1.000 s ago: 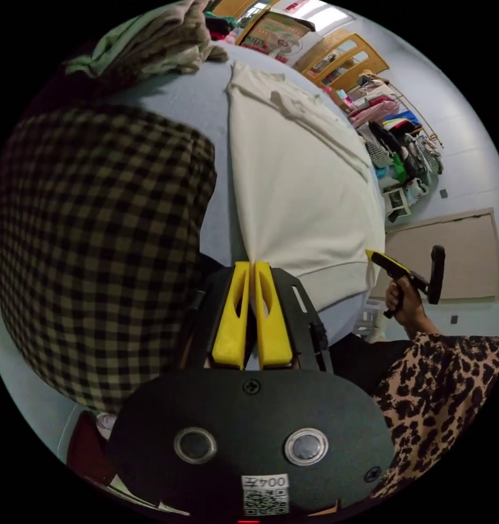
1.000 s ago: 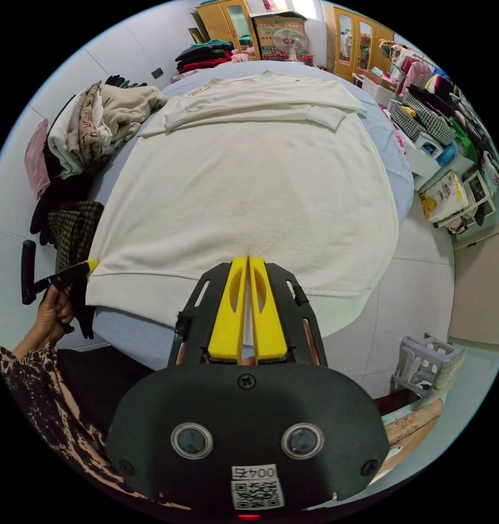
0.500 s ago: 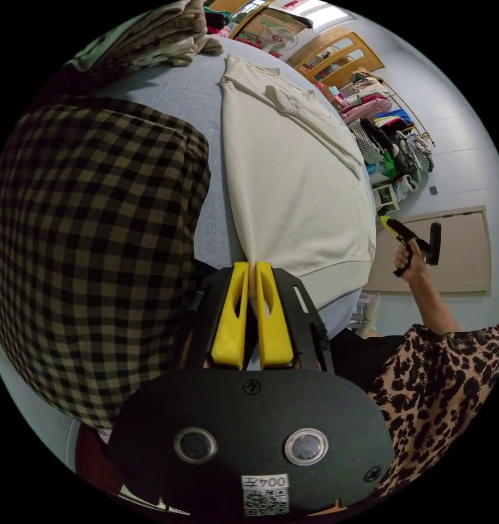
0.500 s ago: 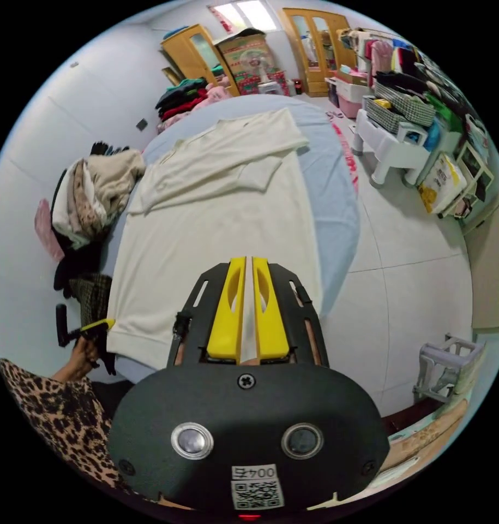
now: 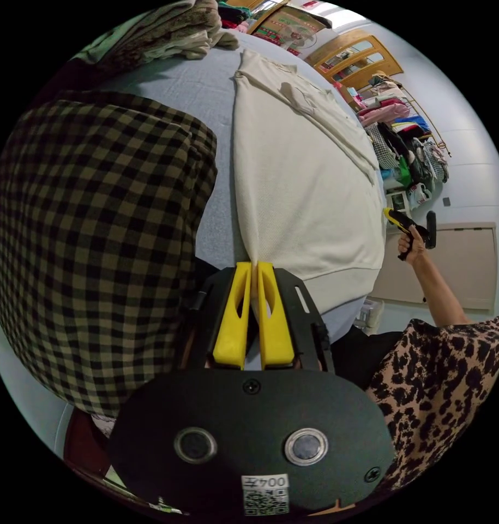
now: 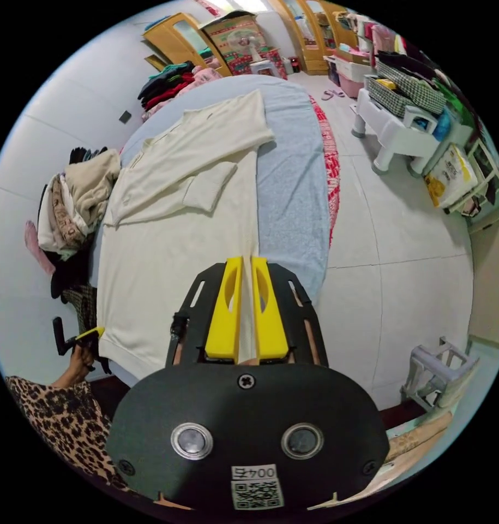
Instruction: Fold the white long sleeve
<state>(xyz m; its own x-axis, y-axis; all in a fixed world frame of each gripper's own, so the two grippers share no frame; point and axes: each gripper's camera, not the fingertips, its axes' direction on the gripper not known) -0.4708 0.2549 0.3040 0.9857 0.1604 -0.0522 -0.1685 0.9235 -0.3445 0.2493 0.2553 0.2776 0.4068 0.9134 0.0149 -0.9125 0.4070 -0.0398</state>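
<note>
Left gripper view: cream-white knit long-sleeve top [image 5: 304, 180] lies flat on pale blue bed [image 5: 205, 109]. Left gripper [image 5: 253, 268] and right gripper [image 6: 246, 262] each pinch 1 hem corner. Advise lifting both corners evenly, keeping hem taut.

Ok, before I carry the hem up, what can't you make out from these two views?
- Left gripper view: white long sleeve's hem corner sits hidden between the left gripper's jaws.
- Right gripper view: right gripper covers its grip too.
- Left gripper view: checked garment hides the bed beneath.

Cream long sleeve [image 6: 173, 240] flat, sleeves folded in
</note>
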